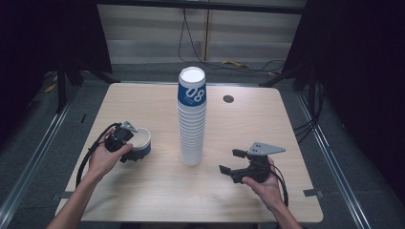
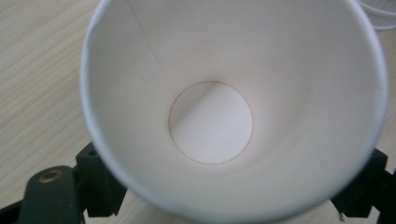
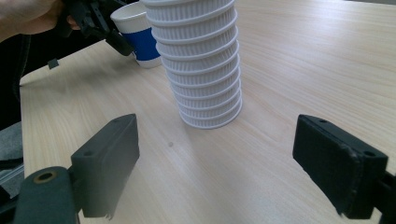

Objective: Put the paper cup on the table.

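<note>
Left hand-held gripper (image 1: 128, 143) clamped on a single paper cup (image 1: 140, 143) near the left edge of the counter (image 1: 143, 191), cup seated between the jaws, mouth open toward that gripper's camera, white inside (image 2: 210, 121). Well apart to the right of a tall cup stack (image 1: 192, 119) standing mid-counter. Right hand-held gripper (image 1: 235, 162) spread wide, holding nothing, pointed at the stack's base (image 3: 210, 112) from nearby, not touching.
</note>
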